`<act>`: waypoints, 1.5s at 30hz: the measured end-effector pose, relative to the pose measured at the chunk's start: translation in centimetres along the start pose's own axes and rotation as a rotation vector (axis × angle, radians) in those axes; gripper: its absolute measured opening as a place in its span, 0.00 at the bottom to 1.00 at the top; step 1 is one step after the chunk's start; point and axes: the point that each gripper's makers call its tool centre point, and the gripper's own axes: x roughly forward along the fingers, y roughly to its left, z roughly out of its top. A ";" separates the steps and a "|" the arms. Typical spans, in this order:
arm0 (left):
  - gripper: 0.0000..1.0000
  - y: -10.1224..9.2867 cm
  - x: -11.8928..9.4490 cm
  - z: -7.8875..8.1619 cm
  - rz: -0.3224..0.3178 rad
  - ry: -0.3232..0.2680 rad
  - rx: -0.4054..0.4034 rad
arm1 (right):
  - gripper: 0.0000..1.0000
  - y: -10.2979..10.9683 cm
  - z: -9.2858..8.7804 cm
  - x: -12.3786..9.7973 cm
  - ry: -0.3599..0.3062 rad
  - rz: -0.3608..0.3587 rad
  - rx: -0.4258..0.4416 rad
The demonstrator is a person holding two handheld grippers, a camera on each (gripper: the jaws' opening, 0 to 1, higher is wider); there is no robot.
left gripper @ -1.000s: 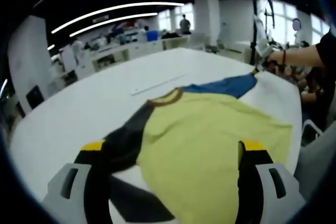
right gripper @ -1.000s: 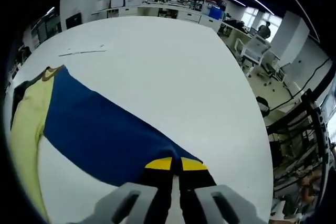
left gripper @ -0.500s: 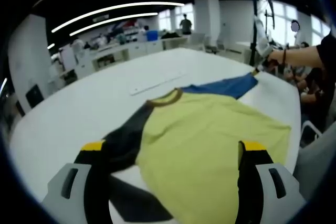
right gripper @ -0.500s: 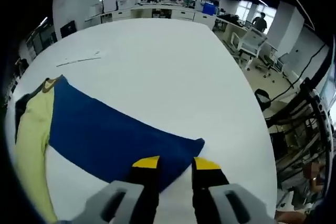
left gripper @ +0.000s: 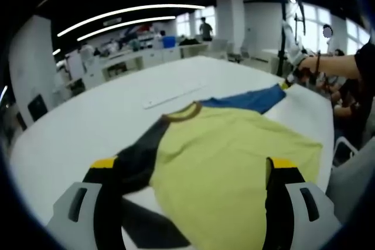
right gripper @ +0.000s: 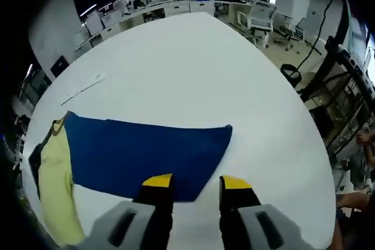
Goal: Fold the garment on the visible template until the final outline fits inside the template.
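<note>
White tabletop [left gripper: 105, 118] takes up most of both views, broad and rounded at its far edge, with an open office of desks and chairs behind it. Spread flat across it is the garment [left gripper: 234, 156], a shirt with a yellow-green body, a brown-trimmed neckline, a dark sleeve [left gripper: 137, 156] reaching toward the near left in the left gripper view, and a blue sleeve [right gripper: 146, 153] stretched out the opposite way. In the right gripper view the blue sleeve lies smooth as a long band, its cuff end squared off just ahead of the jaws, and the yellow body shows only as a strip at the far left. A thin pale strip [left gripper: 173, 93] lies on the table beyond the collar, apart from the shirt.

The left gripper [left gripper: 193, 165] hangs over the near hem with its yellow-tipped jaws spread wide, holding nothing; whether they touch the cloth cannot be told. The right gripper [right gripper: 196, 182] sits just above the blue sleeve's lower edge, jaws parted with a clear gap and no fabric between them. In the left gripper view it appears small at the sleeve's far tip, held in a person's hand [left gripper: 300, 61].
</note>
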 end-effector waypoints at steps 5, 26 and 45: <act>0.99 0.1 -0.2 -0.1 0.004 -0.002 -0.008 | 0.17 0.2 -0.7 0.1 0.025 0.002 -0.011; 0.99 0.2 -0.9 -0.5 0.015 0.012 -0.010 | 0.00 0.2 -1.9 0.5 0.048 0.033 0.047; 0.99 -0.5 -2.4 -0.7 0.005 0.010 -0.038 | 0.00 0.9 -0.2 -1.0 0.006 0.027 -0.008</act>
